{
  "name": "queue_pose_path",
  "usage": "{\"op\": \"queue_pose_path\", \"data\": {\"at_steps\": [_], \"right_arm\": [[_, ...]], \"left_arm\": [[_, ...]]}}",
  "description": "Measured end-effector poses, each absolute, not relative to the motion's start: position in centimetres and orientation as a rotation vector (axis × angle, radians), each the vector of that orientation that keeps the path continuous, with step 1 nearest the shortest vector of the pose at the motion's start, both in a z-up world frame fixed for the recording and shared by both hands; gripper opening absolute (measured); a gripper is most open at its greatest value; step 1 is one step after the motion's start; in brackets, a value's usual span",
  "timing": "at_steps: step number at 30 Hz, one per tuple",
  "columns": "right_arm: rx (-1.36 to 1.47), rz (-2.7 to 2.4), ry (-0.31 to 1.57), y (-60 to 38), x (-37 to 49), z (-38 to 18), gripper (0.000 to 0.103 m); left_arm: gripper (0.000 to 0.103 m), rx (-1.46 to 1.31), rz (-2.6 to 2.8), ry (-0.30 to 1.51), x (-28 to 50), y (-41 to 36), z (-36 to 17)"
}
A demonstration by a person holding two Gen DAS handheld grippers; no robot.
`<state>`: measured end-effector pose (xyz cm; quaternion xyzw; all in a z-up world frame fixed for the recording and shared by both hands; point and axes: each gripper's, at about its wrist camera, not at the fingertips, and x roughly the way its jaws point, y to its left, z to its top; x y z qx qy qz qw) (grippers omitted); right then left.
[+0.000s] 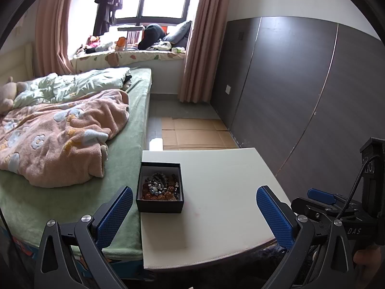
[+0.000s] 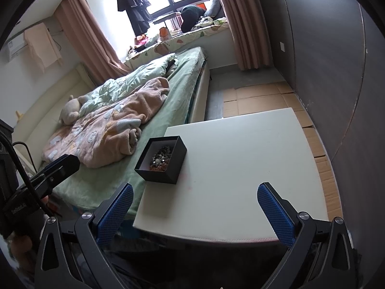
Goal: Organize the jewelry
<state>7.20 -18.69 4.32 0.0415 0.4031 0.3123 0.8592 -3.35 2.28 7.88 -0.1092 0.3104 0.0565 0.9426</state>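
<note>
Bedside white table [image 1: 223, 192] with black jewelry box [image 1: 160, 190]; both tongs [image 1: 195, 214] [image 2: 195, 214] wide, empty.

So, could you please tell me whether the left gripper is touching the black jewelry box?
Apart. In the left wrist view, the left gripper is open, and green bedding shows between its left finger and the black jewelry box.

We hold both grippers low and level, side by side, pointing forward. Our left gripper [image 1: 194, 213] has its blue-padded fingers [image 1: 115, 214] spread wide with nothing between them. Our right gripper [image 2: 195, 210] is spread just as wide and is also empty, its pads [image 2: 276, 214] facing inward. Each gripper shows at the edge of the other's view, and part of a hand [image 1: 367, 256] grips the right one's handle.
</note>
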Motion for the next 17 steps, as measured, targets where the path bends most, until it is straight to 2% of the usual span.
{"op": "queue_pose_path", "data": {"at_steps": [17], "right_arm": [[0.066,0.665,0.867,-17.99,7.23,3.4,0.103]], "left_arm": [[0.103,-0.229,0.118,0.638,-3.05,2.33,7.74]]}}
